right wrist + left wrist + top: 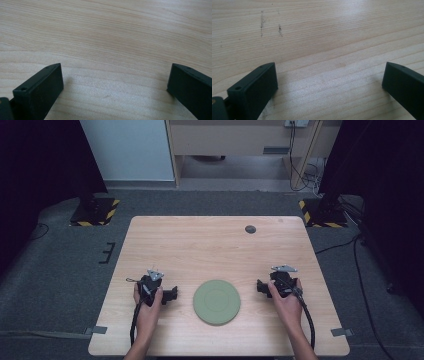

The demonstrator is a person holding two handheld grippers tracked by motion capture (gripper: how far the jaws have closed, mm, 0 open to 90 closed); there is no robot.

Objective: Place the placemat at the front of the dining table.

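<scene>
I read no writing on the round pale-green plate (216, 301), which lay near-centre on the light wooden table (210, 245). My left gripper (173, 294) and right gripper (259, 285) flanked it, jaws spread wide, empty. A small dark disc (250, 229) sat far right.

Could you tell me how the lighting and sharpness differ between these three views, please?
High view: table evenly lit, corners of the room dark, green plate slightly soft. Left gripper view: pale glare across the wood, soft shadows beside the open tongs. Right gripper view: similar, far wood blurred.

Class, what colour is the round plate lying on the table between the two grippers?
The plate is a plain, muted green; the high view shows it best.
</scene>
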